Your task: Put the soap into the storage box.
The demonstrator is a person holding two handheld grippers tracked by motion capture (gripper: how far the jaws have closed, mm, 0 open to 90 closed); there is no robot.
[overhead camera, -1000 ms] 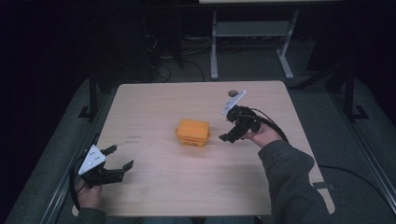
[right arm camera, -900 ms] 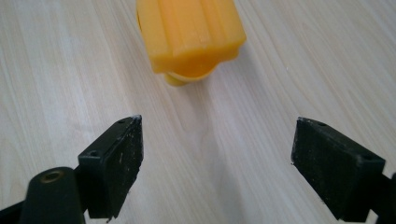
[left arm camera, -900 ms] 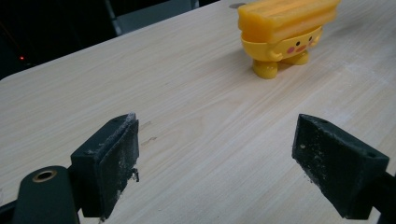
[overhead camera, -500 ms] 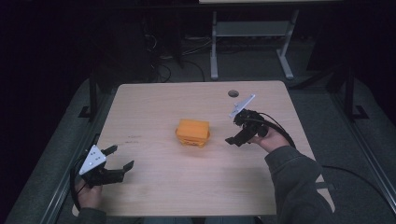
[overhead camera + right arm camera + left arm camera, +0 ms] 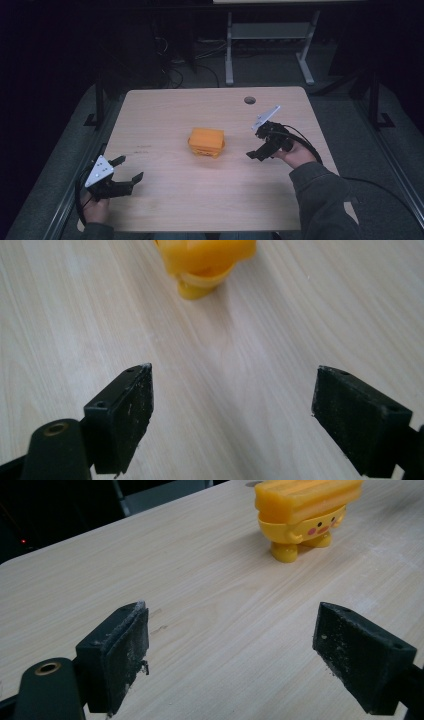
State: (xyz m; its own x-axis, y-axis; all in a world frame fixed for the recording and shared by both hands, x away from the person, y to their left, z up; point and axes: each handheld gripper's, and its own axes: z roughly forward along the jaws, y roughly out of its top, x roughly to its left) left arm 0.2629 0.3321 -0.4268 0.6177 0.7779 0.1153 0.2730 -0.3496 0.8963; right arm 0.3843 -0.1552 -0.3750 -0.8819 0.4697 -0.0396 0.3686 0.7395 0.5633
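Observation:
A yellow-orange toy figure [image 5: 206,141] with a flat ribbed block on top stands upright near the middle of the wooden table [image 5: 200,205]. My left gripper [image 5: 131,167] hovers open near the front left corner, pointing toward the toy. In the left gripper view the toy [image 5: 305,510] stands far beyond my left gripper [image 5: 232,650], showing small feet and pink cheeks. My right gripper [image 5: 252,144] is open to the right of the toy, a short way off it. The right gripper view has the toy [image 5: 205,260] at the top edge, ahead of my right gripper [image 5: 232,410]. Nothing lies between either pair of jaws.
A round cable hole [image 5: 249,100] sits near the table's far edge. Faint pencil marks [image 5: 142,146] lie left of the toy. A white desk frame [image 5: 270,30] and cables stand on the dark floor behind. Metal side rails [image 5: 100,105] flank the table.
My right gripper has drifted a little to the right and toward the person, away from the cable hole. The left gripper and the toy have stayed put.

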